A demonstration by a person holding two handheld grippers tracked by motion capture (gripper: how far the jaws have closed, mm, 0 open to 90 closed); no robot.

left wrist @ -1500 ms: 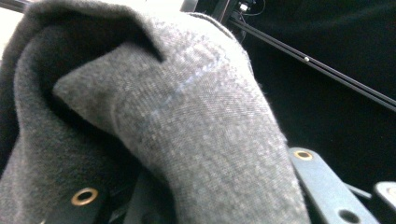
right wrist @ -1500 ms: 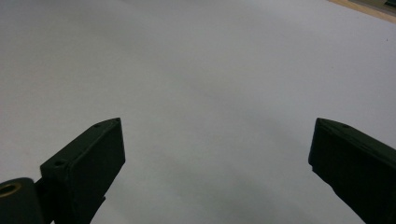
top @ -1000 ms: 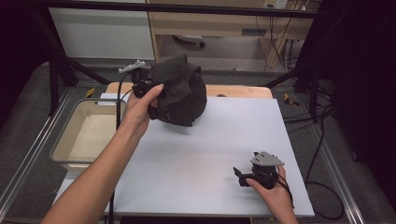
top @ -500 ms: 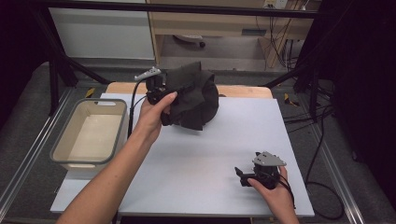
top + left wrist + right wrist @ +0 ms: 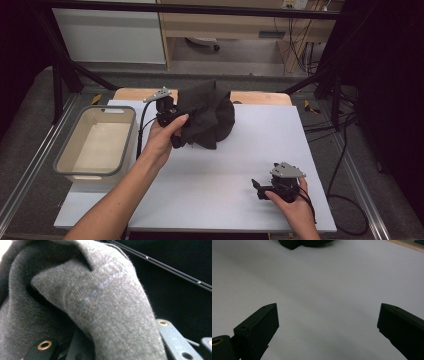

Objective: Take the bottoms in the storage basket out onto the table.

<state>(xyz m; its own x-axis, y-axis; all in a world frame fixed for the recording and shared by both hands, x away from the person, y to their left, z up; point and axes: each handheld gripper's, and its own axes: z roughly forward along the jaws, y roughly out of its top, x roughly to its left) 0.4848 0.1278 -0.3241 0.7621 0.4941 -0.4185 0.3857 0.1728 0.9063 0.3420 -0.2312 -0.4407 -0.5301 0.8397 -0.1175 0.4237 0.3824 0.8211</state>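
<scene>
A dark grey cloth point(image 5: 210, 117) is bunched in a heap at the back middle of the white table top point(image 5: 225, 200). My left gripper point(image 5: 175, 122) is at the cloth's left edge, shut on a fold of it. In the left gripper view the cloth point(image 5: 105, 310) drapes over the jaws and hides their tips. My right gripper point(image 5: 259, 188) rests low over the table near the front right, held in a hand. Its jaws stand wide apart in the right gripper view point(image 5: 328, 322) with only bare table between them. The cloth's edge point(image 5: 302, 243) lies far ahead of it.
A beige plastic tub point(image 5: 65, 160) stands empty at the table's left side. A wooden strip point(image 5: 260, 97) runs along the back edge. Metal rails border the table left and right, and cables hang off the right side point(image 5: 345, 150).
My left hand has carried the cloth to the right and lower, so it now sits on the table at the back middle. The right hand has kept still.
</scene>
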